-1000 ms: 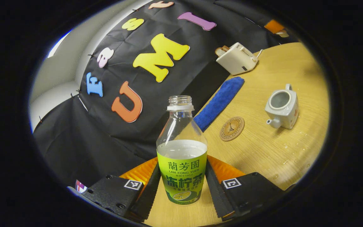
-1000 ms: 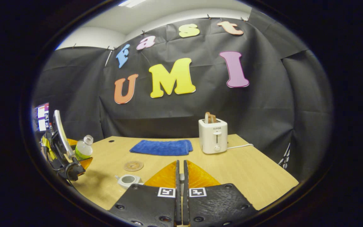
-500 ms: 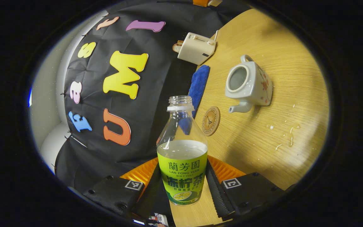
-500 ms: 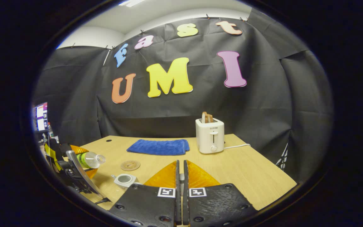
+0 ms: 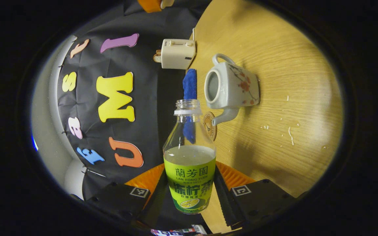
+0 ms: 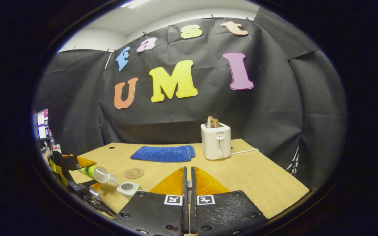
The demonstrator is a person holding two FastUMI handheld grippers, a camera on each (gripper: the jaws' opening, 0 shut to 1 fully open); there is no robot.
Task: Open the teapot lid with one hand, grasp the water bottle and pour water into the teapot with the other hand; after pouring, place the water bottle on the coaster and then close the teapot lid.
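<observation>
Left gripper view: the left gripper point(image 5: 189, 193) sits at the bottom centre of the frame, its two fingers point(image 5: 223, 193) pressed against either side of the green-labelled water bottle point(image 5: 189, 157). The bottle's long axis runs straight up the middle of the frame, uncapped mouth at the centre, and the scene behind is rolled so that the wooden table point(image 5: 274, 98) stands on the right side of the frame: the bottle is tipped close to level. The white teapot point(image 5: 231, 86) lies just up and right of the bottle mouth, lid off, its open round top facing left toward the neck, spout pointing down-left beside the round coaster point(image 5: 209, 126). The mouth looks near but not yet over the opening, so the pour seems to need a little more reach that way. Water drops speckle the table right of the teapot.

Right gripper view: the right gripper point(image 6: 187, 188) is at bottom centre, its jaws drawn nearly together with only a thin slit; something small may sit in it, likely the lid, but I cannot tell. At lower left the tilted bottle points its mouth down at the open teapot. The blue towel point(image 6: 161, 153) and white toaster point(image 6: 216, 141) stand farther back, at mid-frame.
</observation>
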